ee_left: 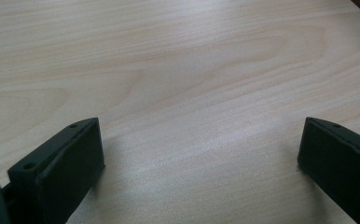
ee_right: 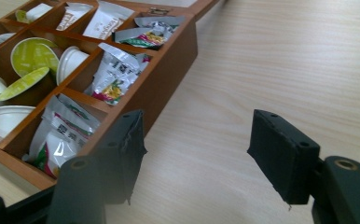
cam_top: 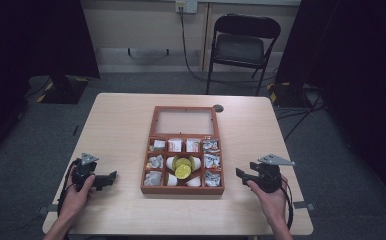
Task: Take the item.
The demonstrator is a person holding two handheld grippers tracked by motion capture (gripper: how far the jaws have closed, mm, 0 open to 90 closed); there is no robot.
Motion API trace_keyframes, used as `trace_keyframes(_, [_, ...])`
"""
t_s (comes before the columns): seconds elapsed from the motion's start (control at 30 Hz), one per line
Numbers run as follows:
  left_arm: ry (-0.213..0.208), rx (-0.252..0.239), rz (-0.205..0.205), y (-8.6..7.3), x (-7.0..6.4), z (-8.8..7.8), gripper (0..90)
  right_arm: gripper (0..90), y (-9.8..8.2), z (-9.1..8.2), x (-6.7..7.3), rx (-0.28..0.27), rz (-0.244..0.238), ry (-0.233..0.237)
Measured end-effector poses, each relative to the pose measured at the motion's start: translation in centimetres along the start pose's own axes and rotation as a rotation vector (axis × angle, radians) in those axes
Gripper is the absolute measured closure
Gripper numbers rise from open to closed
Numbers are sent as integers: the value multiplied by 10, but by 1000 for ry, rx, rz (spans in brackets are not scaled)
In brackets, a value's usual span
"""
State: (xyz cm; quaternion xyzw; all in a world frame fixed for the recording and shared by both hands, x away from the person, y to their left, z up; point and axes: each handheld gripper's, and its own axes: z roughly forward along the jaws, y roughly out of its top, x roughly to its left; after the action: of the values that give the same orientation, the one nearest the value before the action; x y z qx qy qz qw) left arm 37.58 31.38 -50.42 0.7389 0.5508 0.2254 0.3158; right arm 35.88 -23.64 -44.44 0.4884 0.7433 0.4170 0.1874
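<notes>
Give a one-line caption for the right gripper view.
Right gripper, jaws apart and empty, beside the wooden box of foil sachets and green-lidded cups.

A pale wooden table (cam_top: 121, 125) was seen standing on grey carpet (cam_top: 26, 150). Behind it, a black folding chair (cam_top: 241, 47) was placed against the wall, beside a cable (cam_top: 188, 55) hanging from a wall socket (cam_top: 186, 6). Dark curtains (cam_top: 31, 40) were drawn at both sides
</notes>
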Motion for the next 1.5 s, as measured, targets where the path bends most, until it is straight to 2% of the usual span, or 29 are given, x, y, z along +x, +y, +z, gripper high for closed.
trace_keyframes(0.53, [0,0,0,0,0,0,0,377,29,13,28,-19,-63,77])
trace_keyframes(1.0, [0,0,0,0,0,0,0,383,37,30,50,-5,-91,130])
trace_keyframes(1.33, [0,0,0,0,0,0,0,406,51,48,75,9,-149,189])
trace_keyframes(1.5, [0,0,0,0,0,0,0,410,54,50,77,9,-155,195])
